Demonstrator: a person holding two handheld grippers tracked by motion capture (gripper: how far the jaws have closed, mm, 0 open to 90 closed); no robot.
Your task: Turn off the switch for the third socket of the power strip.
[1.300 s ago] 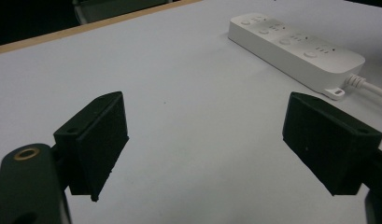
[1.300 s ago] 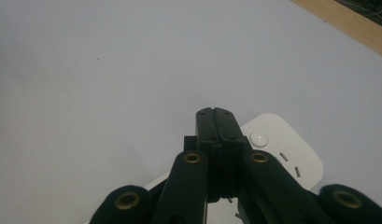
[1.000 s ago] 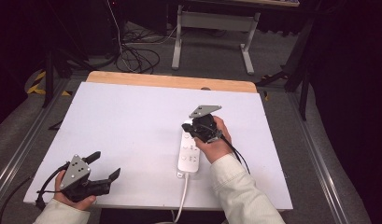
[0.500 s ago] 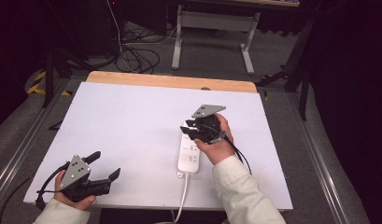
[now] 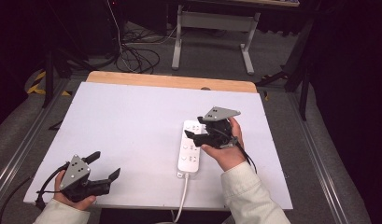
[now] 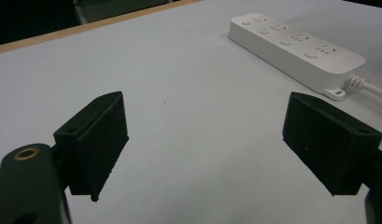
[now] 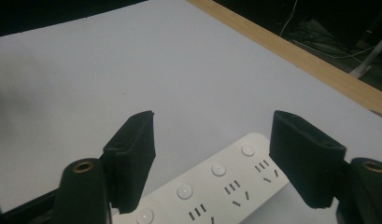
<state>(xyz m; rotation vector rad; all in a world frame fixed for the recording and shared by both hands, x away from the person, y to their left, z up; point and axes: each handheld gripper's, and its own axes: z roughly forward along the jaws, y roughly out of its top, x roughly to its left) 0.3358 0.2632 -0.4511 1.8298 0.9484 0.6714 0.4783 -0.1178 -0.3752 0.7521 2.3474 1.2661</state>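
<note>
White bench top (image 5: pixel 132 121), wooden strip along its far edge. One item on it: a white power strip (image 5: pixel 191 147), lying lengthwise near-to-far in the right half, its near end close to the near edge. Its white cord (image 5: pixel 181 200) runs off over the near edge.

Right gripper (image 5: pixel 198 130): held in the right hand (image 5: pixel 226 149) over the far part of the power strip, pointing toward the bench's left side. Jaws wide apart, nothing between them. In the right gripper view the strip's buttons and sockets lie below and between the jaws; contact cannot be told.

Left gripper (image 5: pixel 104 165): at the near left corner, held in the left hand (image 5: pixel 74 198), jaws spread wide and empty, pointing toward the power strip. Well apart from it.

Open room: whole left half and the far stretch up to the wooden strip are bare. A narrower bare margin lies between the power strip and the right edge.
</note>
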